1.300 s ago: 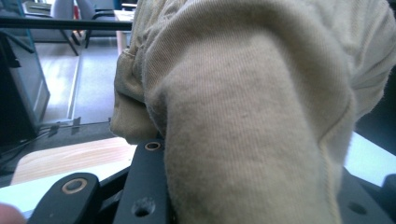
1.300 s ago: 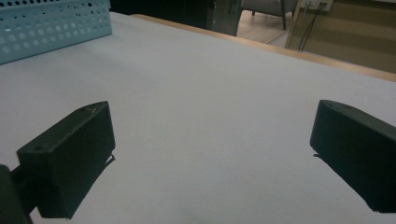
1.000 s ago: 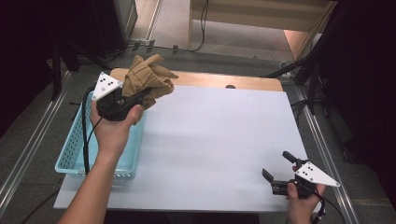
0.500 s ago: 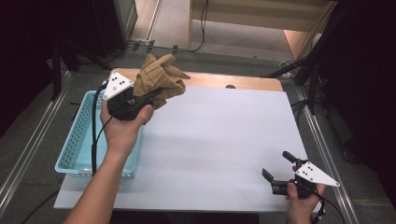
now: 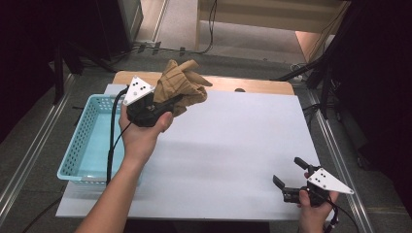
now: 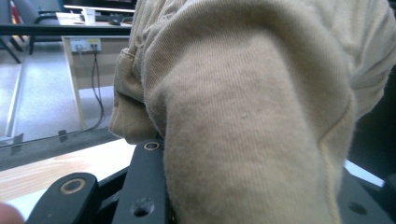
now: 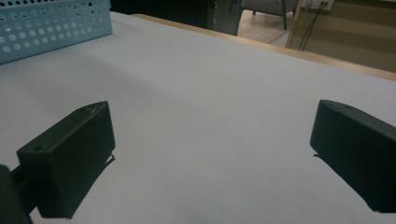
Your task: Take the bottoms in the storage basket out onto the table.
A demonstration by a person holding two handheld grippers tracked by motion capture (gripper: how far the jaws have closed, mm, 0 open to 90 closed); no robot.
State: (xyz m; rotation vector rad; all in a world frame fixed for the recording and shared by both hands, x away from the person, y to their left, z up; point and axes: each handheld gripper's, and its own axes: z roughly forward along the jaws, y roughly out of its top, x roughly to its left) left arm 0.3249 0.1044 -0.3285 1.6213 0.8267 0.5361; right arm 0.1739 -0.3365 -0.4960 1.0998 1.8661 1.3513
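A crumpled tan cloth (image 5: 182, 85) hangs in the air above the far left part of the white table, held by my left gripper (image 5: 167, 103), which is shut on it. In the left gripper view the tan cloth (image 6: 252, 116) bulges out over the black jaws and hides their tips. Near the table's front right corner my right gripper (image 5: 289, 172) rests low and open. In the right gripper view my right gripper (image 7: 212, 154) has only bare white tabletop between its two black fingers (image 7: 70, 154).
A light blue perforated basket (image 5: 80, 141) stands along the left edge of the white table (image 5: 233, 141); its wall (image 7: 51, 28) shows in the right gripper view. A wooden strip (image 5: 252, 85) runs along the table's far edge. Metal rails flank both sides.
My left gripper has carried the tan cloth to the right, from above the basket's far end to over the table's far left part. The right gripper has stayed put.
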